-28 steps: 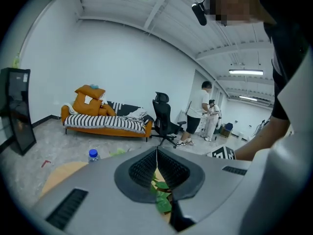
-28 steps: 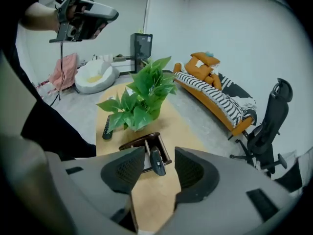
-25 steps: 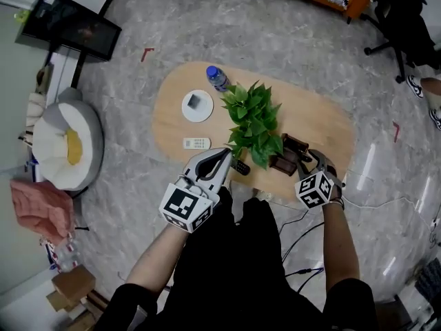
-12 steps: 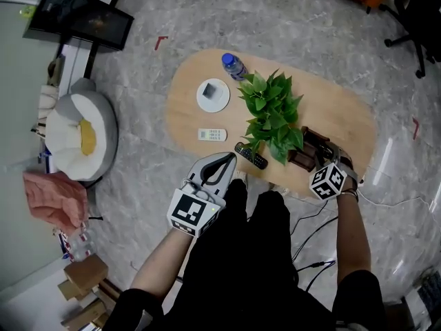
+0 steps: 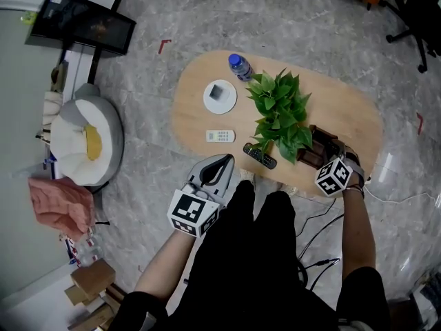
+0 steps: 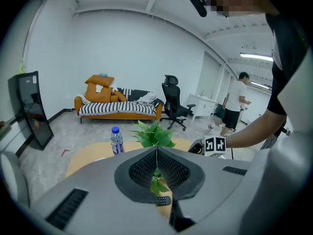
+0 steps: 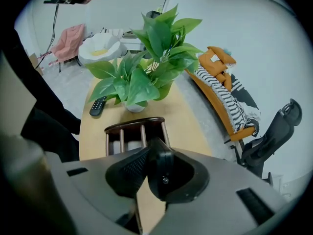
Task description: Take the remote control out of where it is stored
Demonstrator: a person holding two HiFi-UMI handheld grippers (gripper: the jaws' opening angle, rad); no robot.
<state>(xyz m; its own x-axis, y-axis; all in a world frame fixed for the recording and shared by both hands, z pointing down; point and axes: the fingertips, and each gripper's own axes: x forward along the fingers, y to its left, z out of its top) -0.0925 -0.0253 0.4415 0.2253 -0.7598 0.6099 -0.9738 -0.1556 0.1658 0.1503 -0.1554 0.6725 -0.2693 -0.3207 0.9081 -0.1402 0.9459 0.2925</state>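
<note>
We clamp the black remote control (image 7: 164, 175) in our right gripper (image 7: 150, 155), jaws just closing, but it sits in the wooden rack (image 7: 132, 127), not yet lifted; our left gripper (image 6: 156, 153) hangs clenched, empty.

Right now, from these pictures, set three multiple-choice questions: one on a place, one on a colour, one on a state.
1. The black remote on the tabletop lies: A beside the plant; B on the white disc; C on the floor.
2. The bottle cap is: A red; B blue; C yellow.
3. The left gripper's jaws are: A wide open; B shut, empty; C clamped on the bottle.
Key: A, it lies at the plant's pot; B, the cap is blue; B, the pads meet.
</note>
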